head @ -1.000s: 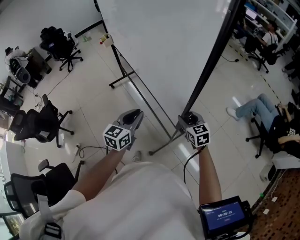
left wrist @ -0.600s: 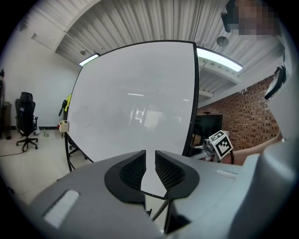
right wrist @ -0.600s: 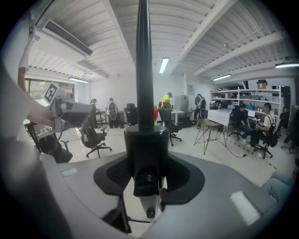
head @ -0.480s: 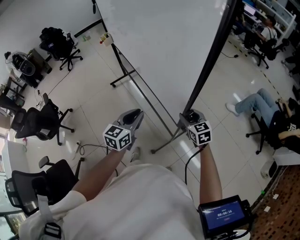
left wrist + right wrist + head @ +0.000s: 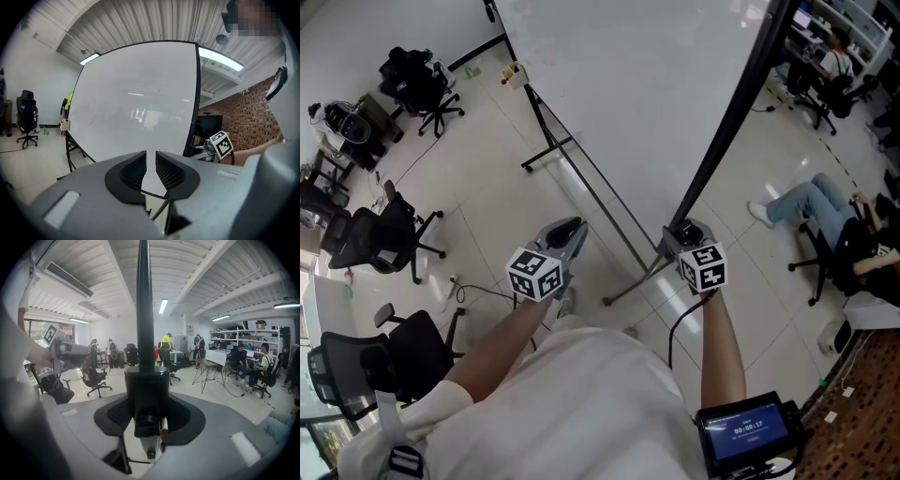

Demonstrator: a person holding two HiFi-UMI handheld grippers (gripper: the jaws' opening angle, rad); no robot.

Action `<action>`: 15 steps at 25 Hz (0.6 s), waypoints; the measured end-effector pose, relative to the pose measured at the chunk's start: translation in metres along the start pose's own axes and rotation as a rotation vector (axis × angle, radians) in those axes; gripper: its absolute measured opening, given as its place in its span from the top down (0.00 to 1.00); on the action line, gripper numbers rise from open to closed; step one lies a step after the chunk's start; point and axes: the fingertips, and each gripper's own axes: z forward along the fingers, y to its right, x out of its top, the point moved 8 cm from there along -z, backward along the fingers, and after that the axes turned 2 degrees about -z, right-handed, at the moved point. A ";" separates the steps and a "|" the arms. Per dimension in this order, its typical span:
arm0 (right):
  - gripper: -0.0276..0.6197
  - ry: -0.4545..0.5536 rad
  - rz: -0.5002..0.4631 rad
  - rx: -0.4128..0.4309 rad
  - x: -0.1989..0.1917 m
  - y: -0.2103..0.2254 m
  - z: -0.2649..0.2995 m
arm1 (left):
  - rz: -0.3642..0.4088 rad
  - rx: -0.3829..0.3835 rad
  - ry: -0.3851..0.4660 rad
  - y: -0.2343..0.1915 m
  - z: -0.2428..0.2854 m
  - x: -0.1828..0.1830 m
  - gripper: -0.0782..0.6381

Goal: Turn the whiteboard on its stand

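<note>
- I am clamping the right hand-held gripper (image 5: pixel 146 418) on the black side post (image 5: pixel 143 310) of the whiteboard (image 5: pixel 619 84). Its jaws are standing wide only because the round post is filling the space between the pads. I judge this outer edge to be the best lever for swinging the board round.
- I am carrying the left hand-held gripper (image 5: pixel 570 232) empty. Its jaws are parted by a narrow slit with nothing in it, and the left gripper view shows only the white panel beyond. It is hanging over the floor (image 5: pixel 487 211), near the board's lower rail but apart from it. I read it as a spare, ready to steady or push the panel.
- The whiteboard is standing on its stand on the floor. In the head view the panel is running away from me toward the upper left, with its near edge in my right grip.
- The stand's far foot (image 5: pixel 546 156) is reaching out across the floor under the panel, so the base is resisting tipping while I pull from one side.
- The office chairs (image 5: pixel 380 246) and a seated person (image 5: pixel 811 208) are sitting well apart from the board, leaving room for the swing.
</note>
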 end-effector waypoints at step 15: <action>0.67 -0.012 0.009 -0.016 -0.028 0.023 -0.050 | 0.009 -0.017 -0.002 0.037 0.007 -0.007 0.80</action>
